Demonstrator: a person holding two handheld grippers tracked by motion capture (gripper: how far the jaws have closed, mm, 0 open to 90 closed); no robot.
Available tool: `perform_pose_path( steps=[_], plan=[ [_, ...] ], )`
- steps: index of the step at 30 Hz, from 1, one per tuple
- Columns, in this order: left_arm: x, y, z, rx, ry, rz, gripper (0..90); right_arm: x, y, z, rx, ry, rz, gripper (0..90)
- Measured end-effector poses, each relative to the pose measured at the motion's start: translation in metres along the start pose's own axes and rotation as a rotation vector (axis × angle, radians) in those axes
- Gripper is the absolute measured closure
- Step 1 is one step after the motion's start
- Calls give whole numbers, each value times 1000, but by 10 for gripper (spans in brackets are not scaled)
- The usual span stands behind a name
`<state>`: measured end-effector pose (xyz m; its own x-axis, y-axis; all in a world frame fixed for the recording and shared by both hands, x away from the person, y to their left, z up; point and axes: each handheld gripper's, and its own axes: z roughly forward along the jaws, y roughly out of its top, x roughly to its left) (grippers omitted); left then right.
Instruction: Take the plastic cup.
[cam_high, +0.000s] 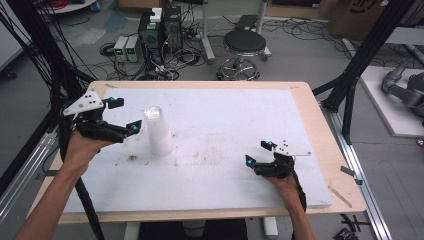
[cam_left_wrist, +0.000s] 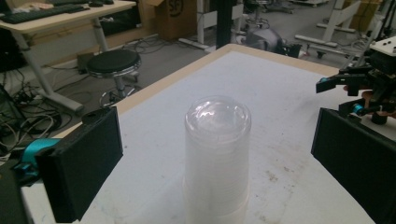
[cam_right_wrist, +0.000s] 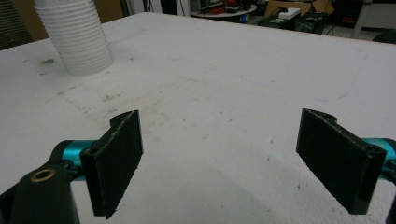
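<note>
On the worktop (cam_high: 225, 115), the left gripper (cam_high: 122, 116) spread its jaws beside the cup stack (cam_high: 159, 131); squeezing softly seemed best. The right gripper (cam_high: 259, 152) waited, jaws spread.

High view looks forward and down over the white table (cam_high: 225, 115). Left gripper view faces the cup stack (cam_left_wrist: 217, 154) close at twelve o'clock. Right gripper view skims the tabletop, the same stack far at eleven o'clock.
</note>
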<state>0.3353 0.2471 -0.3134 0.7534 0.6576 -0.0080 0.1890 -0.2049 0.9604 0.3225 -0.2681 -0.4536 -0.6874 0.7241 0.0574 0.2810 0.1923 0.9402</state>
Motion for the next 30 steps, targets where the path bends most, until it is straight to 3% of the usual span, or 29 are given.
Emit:
perform_pose_path(
  steps=[8,13,19,30],
  plan=[
    [5,17,28,104,-56,25,19,0,0,0,3,0,6,145],
    [5,20,40,159,-74,31,19,0,0,0,2,0,6,145],
    [4,16,60,248,-100,37,20,0,0,0,3,-1,7,145],
    [2,6,79,314,-111,32,20,0,0,0,5,0,12,146]
  ],
)
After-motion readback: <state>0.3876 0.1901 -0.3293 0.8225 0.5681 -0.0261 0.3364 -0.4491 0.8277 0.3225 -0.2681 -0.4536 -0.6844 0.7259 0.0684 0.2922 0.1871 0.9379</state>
